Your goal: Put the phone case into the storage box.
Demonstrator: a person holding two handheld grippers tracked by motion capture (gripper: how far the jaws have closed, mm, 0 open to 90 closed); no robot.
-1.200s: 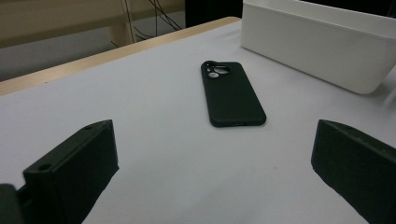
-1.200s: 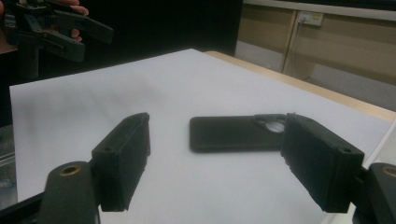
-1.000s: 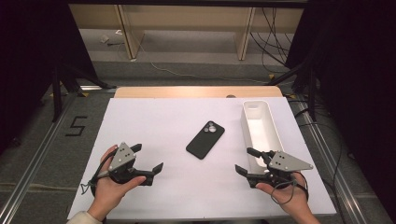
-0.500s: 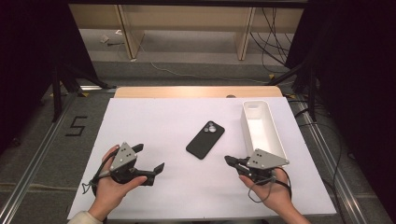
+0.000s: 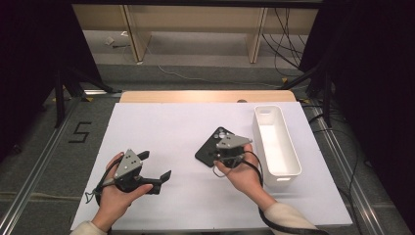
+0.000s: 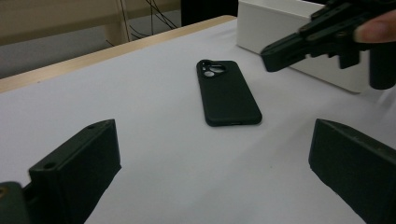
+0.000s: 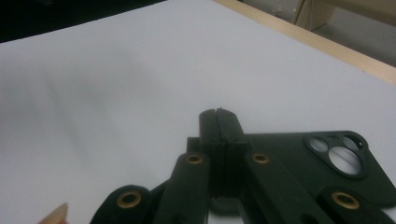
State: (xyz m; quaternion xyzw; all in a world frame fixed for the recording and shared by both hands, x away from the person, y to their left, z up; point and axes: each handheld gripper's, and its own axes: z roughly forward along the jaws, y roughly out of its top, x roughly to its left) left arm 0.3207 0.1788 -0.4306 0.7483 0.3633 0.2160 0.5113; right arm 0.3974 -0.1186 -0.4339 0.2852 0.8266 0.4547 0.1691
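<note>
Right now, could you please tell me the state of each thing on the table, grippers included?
Phone case: lying flat, camera cutout up, not gripped.
Bin: upright, open-topped, empty.
Left gripper: jaws wide open, holding nothing, off to the case's left.
Right gripper: jaws shut together with nothing between them, poised over the case's near end.
</note>
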